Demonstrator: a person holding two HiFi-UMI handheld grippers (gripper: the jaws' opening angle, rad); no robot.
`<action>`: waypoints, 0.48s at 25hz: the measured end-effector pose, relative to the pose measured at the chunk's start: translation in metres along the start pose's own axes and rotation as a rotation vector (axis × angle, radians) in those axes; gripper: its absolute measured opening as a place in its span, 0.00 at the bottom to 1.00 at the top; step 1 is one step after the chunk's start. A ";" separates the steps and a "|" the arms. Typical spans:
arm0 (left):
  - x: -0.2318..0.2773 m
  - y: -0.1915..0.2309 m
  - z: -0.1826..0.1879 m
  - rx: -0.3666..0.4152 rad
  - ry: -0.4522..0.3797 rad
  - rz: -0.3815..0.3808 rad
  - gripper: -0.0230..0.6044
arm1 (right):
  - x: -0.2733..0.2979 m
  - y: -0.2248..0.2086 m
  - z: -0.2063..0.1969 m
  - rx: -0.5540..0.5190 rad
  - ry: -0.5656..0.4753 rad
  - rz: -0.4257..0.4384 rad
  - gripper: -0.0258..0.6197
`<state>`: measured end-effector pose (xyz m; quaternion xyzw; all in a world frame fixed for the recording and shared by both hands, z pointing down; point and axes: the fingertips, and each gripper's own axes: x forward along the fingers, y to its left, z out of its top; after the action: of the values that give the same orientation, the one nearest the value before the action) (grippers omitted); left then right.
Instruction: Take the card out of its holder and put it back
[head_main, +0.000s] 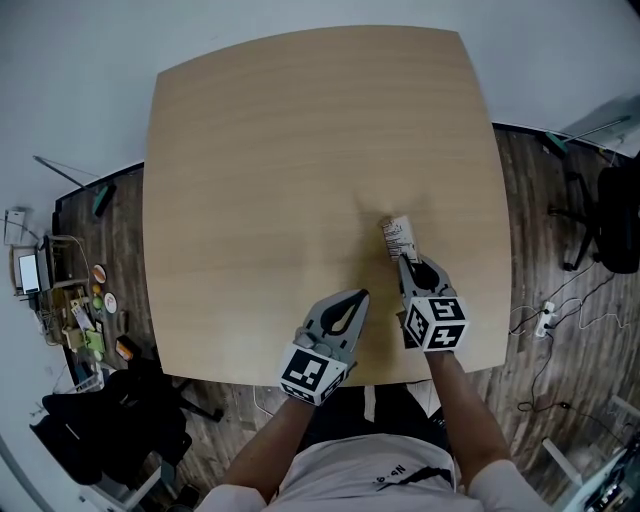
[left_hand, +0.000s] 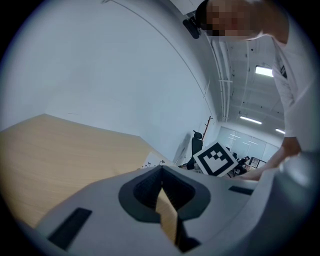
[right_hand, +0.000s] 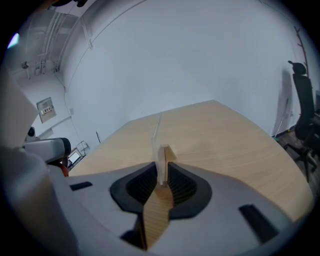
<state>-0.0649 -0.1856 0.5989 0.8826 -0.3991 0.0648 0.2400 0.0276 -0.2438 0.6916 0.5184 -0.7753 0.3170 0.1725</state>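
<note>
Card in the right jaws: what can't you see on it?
- Card print: too small, head view.
- Card face: right gripper view shows only its edge.
- Held end: covered by right gripper jaws, head view.
- Inside its holder or not: cannot tell, any view.

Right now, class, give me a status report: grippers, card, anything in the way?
Left gripper shut, empty. Right gripper shut on holder, over table. Card looks to be inside. Nothing in the way.

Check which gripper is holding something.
The right gripper: its jaws pinch the card, seen edge-on in its own view. The left gripper has its jaws closed with nothing between them.
</note>
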 end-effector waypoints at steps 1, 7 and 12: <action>0.001 0.001 0.000 -0.001 0.001 0.001 0.06 | 0.001 -0.001 0.001 -0.003 -0.006 -0.004 0.15; 0.001 0.004 -0.001 -0.005 0.000 0.006 0.06 | 0.000 -0.002 0.003 -0.024 -0.034 -0.020 0.08; 0.001 0.001 0.001 -0.002 -0.001 0.005 0.06 | -0.005 -0.003 0.013 -0.021 -0.060 -0.018 0.08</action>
<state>-0.0656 -0.1875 0.5986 0.8814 -0.4014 0.0643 0.2405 0.0337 -0.2498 0.6798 0.5327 -0.7786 0.2917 0.1576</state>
